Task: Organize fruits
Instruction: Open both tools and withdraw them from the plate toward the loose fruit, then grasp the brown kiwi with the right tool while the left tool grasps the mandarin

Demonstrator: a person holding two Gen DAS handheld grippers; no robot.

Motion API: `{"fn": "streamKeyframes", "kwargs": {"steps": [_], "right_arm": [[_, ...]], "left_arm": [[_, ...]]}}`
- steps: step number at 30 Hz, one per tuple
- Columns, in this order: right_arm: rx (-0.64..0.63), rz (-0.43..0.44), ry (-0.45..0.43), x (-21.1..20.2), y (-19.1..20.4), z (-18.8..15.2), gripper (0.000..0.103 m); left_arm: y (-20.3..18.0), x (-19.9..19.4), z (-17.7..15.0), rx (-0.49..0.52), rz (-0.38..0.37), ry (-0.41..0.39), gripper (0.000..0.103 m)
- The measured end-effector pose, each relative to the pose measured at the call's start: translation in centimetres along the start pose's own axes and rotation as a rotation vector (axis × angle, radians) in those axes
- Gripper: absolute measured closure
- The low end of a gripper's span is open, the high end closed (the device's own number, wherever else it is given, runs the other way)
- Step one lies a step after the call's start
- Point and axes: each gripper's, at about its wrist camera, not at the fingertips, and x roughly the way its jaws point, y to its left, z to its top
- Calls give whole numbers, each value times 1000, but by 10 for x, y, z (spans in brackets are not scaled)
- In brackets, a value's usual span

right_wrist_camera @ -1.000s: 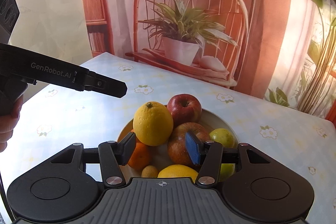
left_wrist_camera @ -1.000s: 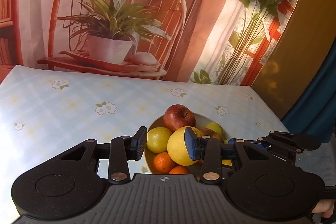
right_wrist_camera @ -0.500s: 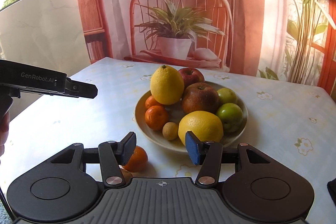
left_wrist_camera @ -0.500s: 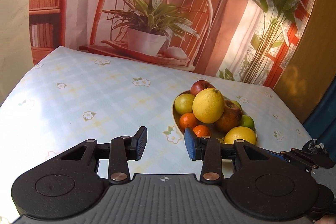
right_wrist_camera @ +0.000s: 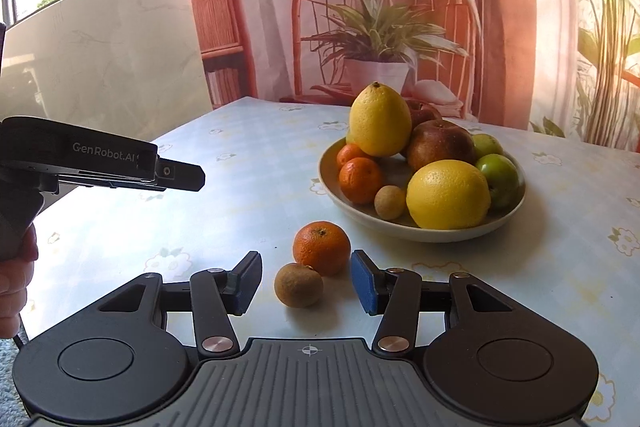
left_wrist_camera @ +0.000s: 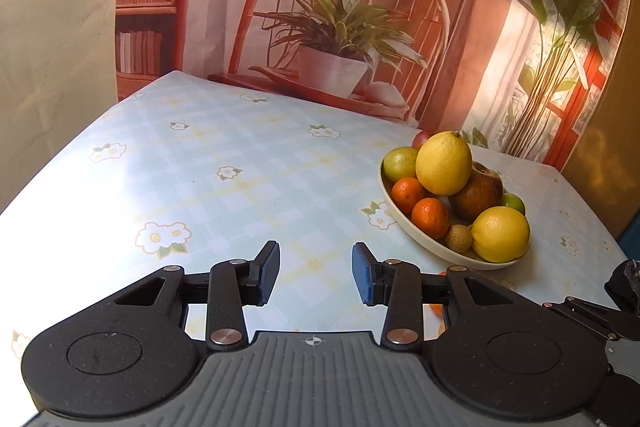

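- My right gripper (right_wrist_camera: 306, 281) hangs low over the table (right_wrist_camera: 240, 163) with its jaws spread and nothing between the pads; my left gripper (left_wrist_camera: 314, 273) is likewise spread and empty, held above bare tablecloth well to the left of the bowl (left_wrist_camera: 390, 203).
- Two fruits lie loose on the cloth just ahead of my right fingers: a small brown fruit (right_wrist_camera: 298, 285) nearest, sitting in line with the gap, and a mandarin (right_wrist_camera: 322, 247) touching it on the far side. Both are near the bowl (right_wrist_camera: 400, 223) but outside it.
- I judge the brown fruit light, firm and round, so it may roll if one pad nudges it first; I'd close across its widest middle, both pads meeting it together.
- The mandarin looks soft-skinned and a bit heavier; a gentle squeeze at its equator should do, not a hard pinch.
- The bowl is heaped: a big lemon (right_wrist_camera: 380, 121) perches on top of the pile and could topple if bumped. The free spot I see is at the front left, beside the small tan fruit (right_wrist_camera: 390, 202).
- Open cloth lies to the left; the table's near and right edges are close, so a rolling fruit could go over.
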Motion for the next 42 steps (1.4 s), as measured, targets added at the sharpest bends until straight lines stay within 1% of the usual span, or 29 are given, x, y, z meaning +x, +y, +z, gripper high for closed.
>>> {"fn": "streamKeyframes", "kwargs": {"steps": [3, 7, 13, 14, 17, 19, 20, 27, 31, 34, 35, 36, 39, 42], "right_arm": [[-14, -20, 18, 5, 4, -2, 58], [10, -31, 32, 8, 0, 0, 60], [2, -32, 75, 16, 2, 2, 63], [4, -32, 80, 17, 3, 1, 64], [29, -22, 91, 20, 2, 0, 73], [49, -17, 90, 20, 0, -1, 74], [53, -15, 89, 20, -1, -1, 77], [50, -2, 82, 15, -4, -3, 77], [87, -18, 46, 7, -15, -4, 77], [144, -42, 21, -3, -30, -4, 77], [149, -51, 16, -5, -34, -4, 77], [140, -72, 6, -9, -40, -3, 77], [120, -102, -20, -19, -51, -5, 77], [144, -117, -33, -25, -62, -9, 77]], "left_arm": [[2, -1, -2, -12, 8, -1, 61], [-3, -2, -8, 9, 10, -9, 61], [-5, 1, -11, 4, -5, 9, 61], [-6, 2, -11, 8, -6, 10, 61], [-9, 3, -14, 24, -17, 22, 61], [-11, 4, -16, 31, -26, 30, 61], [-12, 4, -17, 36, -31, 33, 61], [-16, 5, -20, 53, -51, 45, 61], [-18, 5, -19, 60, -59, 42, 61], [-20, 3, -18, 68, -83, 38, 59], [-21, 3, -18, 68, -97, 39, 55], [-21, 4, -18, 65, -110, 40, 53], [-27, 5, -17, 75, -160, 40, 52], [-40, 8, -16, 129, -211, 55, 51]]}}
